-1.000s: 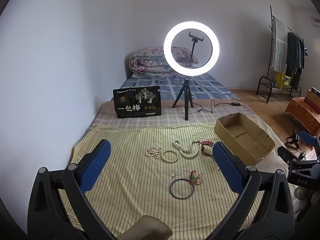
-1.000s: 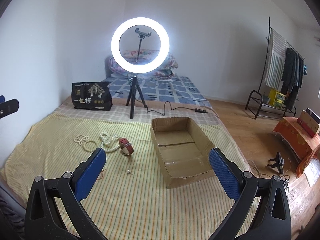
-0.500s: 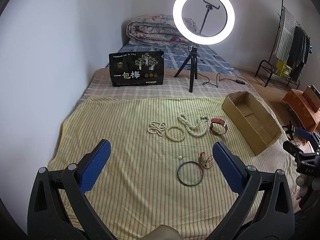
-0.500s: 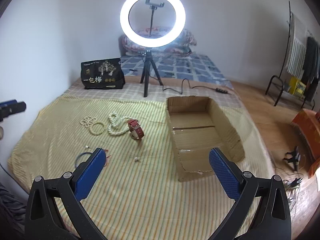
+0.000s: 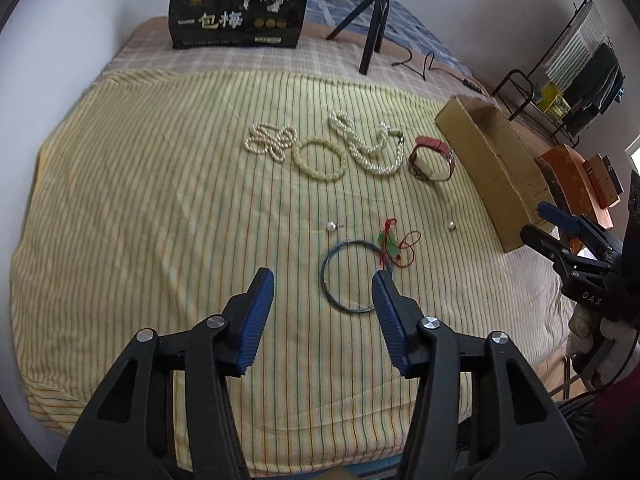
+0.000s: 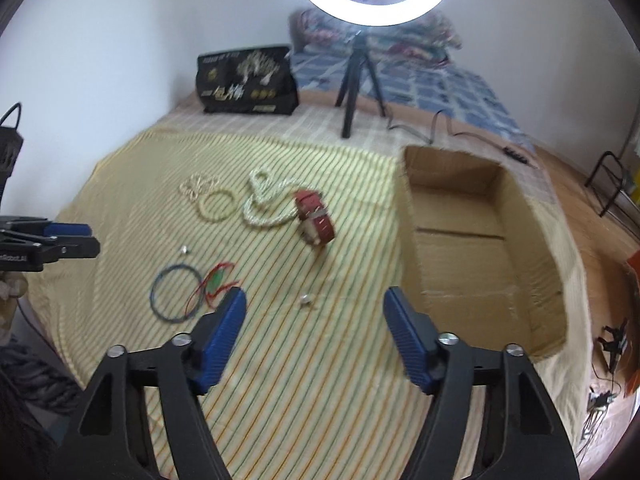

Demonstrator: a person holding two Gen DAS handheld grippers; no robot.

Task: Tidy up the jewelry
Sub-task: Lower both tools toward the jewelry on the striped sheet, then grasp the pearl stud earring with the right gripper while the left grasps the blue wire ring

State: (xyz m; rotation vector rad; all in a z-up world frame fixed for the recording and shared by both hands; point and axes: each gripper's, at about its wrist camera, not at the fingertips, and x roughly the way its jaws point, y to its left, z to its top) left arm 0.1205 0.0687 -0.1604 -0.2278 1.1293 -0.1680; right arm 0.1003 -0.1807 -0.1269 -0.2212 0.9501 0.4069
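Jewelry lies on a yellow striped cloth: a small pearl strand, a cream bead bracelet, a long pearl necklace, a red-strap watch, two loose pearls, a dark thin bangle and a red cord with a green charm. My left gripper hovers just short of the bangle, jaws closing, nothing between them. My right gripper hangs above a loose pearl, jaws closing, holding nothing. The open cardboard box sits to the right.
A black printed bag and a ring light on a tripod with its cable stand behind the cloth. Folded bedding lies at the far wall. A clothes rack and an orange box stand on the floor to the right.
Both grippers have dropped toward the cloth and tipped downward, so the jewelry looks larger and closer. Both pairs of jaws have narrowed from fully wide.
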